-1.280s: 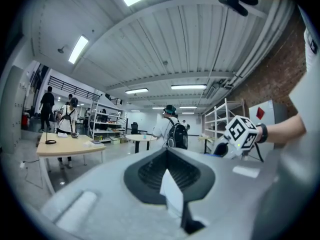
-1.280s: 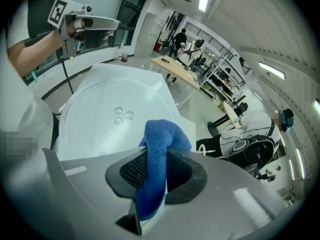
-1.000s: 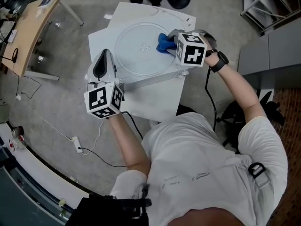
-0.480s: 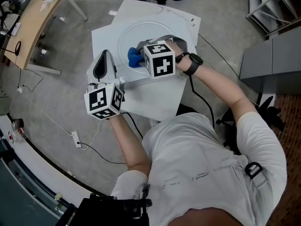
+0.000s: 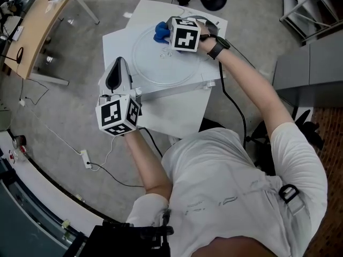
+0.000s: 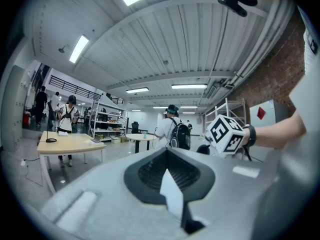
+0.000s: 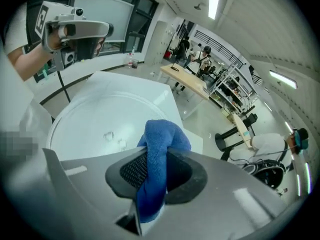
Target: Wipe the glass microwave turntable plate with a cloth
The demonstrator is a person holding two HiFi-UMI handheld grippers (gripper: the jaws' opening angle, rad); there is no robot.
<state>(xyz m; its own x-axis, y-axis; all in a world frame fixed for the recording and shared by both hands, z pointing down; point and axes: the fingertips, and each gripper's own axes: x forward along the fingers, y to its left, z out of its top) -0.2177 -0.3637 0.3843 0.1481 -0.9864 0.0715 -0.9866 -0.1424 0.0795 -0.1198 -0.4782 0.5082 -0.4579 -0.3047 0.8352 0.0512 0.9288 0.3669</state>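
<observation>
At the far rim of the glass turntable plate (image 5: 161, 68) on the white table (image 5: 177, 114), the right gripper (image 5: 168, 32) clamps the blue cloth (image 5: 160, 32), wiping seemingly under way and unfinished, while the left gripper (image 5: 119, 64) hovers closed and empty beside the plate's left edge.

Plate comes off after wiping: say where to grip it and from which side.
Grip the glass plate by its near-left rim, probably low from beside the left gripper. It lies flat on the white board, so only the thin edge offers a hold; the cloth and right gripper occupy the far rim.
</observation>
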